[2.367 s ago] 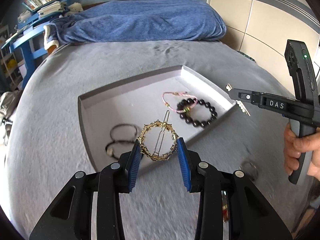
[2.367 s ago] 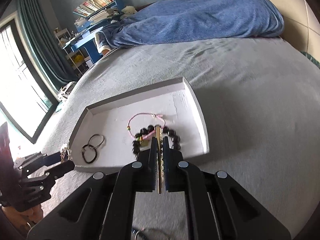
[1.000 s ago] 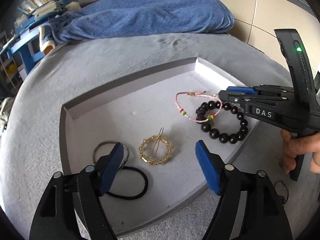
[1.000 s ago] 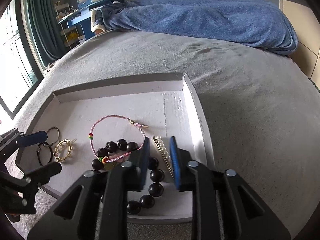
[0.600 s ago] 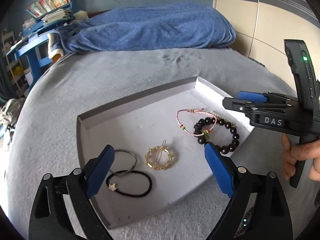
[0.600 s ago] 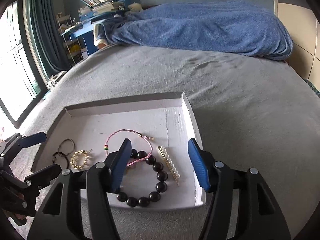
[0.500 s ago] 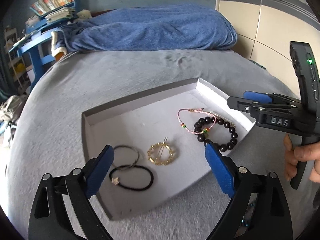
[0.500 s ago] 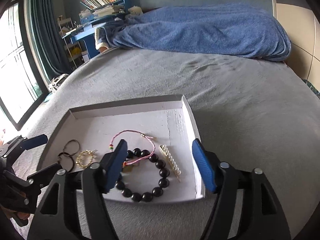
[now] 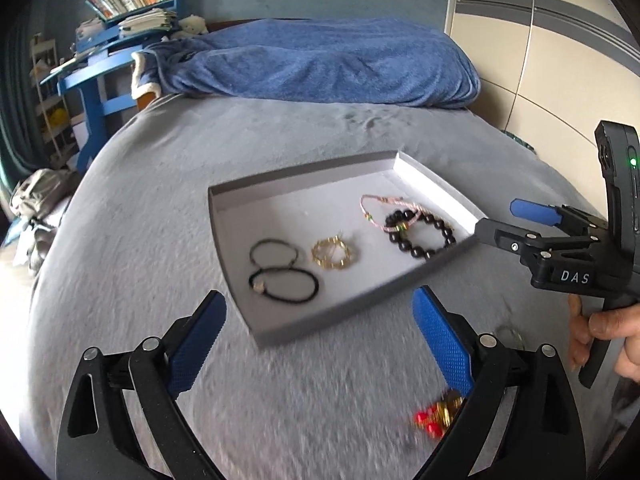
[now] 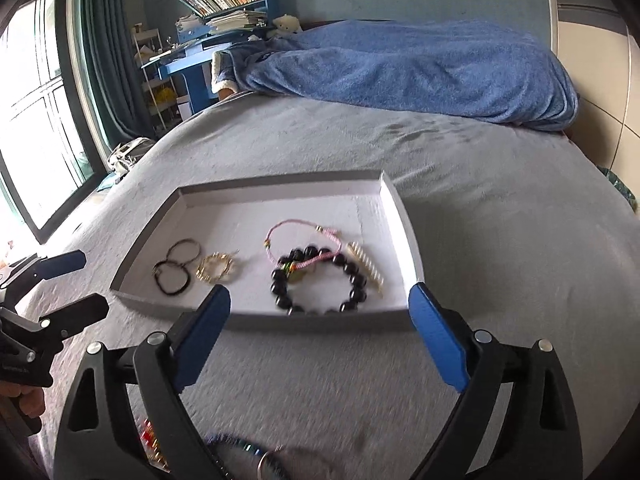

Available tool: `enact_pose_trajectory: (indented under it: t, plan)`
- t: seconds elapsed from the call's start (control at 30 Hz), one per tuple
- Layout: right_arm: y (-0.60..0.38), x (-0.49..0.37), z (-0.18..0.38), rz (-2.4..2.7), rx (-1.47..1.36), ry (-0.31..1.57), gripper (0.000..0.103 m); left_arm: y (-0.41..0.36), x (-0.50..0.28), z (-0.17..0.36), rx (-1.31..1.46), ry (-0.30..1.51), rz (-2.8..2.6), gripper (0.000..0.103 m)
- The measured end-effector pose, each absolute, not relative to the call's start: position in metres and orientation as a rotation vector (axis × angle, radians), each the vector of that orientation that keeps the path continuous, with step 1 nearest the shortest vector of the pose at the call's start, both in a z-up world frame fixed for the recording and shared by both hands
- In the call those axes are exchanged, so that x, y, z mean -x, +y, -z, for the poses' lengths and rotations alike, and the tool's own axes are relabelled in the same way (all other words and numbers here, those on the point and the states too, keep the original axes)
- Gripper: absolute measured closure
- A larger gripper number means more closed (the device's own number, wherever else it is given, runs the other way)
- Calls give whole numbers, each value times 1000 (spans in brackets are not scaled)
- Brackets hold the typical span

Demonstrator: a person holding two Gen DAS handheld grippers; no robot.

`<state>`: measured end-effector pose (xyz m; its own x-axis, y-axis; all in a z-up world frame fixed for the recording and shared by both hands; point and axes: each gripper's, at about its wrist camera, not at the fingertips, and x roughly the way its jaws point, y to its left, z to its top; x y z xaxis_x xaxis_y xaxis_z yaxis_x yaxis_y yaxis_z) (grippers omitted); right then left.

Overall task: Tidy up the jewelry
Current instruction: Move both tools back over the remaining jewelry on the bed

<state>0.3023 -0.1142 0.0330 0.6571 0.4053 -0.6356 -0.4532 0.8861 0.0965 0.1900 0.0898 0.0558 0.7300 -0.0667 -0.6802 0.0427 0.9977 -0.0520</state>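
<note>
A shallow grey tray [image 9: 320,322] [image 10: 408,232] lies on the grey bed. In it are two black hair ties [image 9: 284,276] [image 10: 172,276], a gold ring clip [image 9: 334,254] [image 10: 216,267], a pink cord bracelet [image 9: 374,204] [image 10: 298,240], a black bead bracelet [image 9: 420,234] [image 10: 320,280] and a pearl hair pin [image 10: 366,266]. My left gripper [image 9: 320,328] is open and empty, just in front of the tray. My right gripper [image 10: 320,324] is open and empty at the tray's near right side; it also shows in the left wrist view [image 9: 516,224].
Loose pieces lie on the bed in front of the tray: a red-and-gold item [image 9: 438,416] [image 10: 150,444], a dark beaded string with a ring [image 10: 248,452] and a small ring [image 9: 508,336]. A blue blanket [image 9: 320,64] lies at the far end. A blue desk [image 9: 96,76] stands at left.
Both grippers let go of their pieces in the tray, opened wide and drew back toward me. The gold clip and the pearl pin now lie in the tray.
</note>
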Motion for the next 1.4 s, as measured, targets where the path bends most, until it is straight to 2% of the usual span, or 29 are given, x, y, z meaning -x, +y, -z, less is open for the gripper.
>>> enact_pose_trajectory:
  t: [0.47, 1.03, 1.17, 1.4]
  plan:
    - [-138, -244, -28, -495, 69, 727, 8, 71, -141, -35, 1, 804, 76, 9]
    - [-166, -227, -7, -474, 33, 792, 8, 42, -106, -7, -110, 845, 181, 10]
    - [-164, -227, -4, -475, 46, 799, 8, 33, -108, -3, -132, 851, 206, 11]
    - [-168, -229, 0, -469, 30, 812, 8, 19, -120, 9, -204, 875, 218, 24]
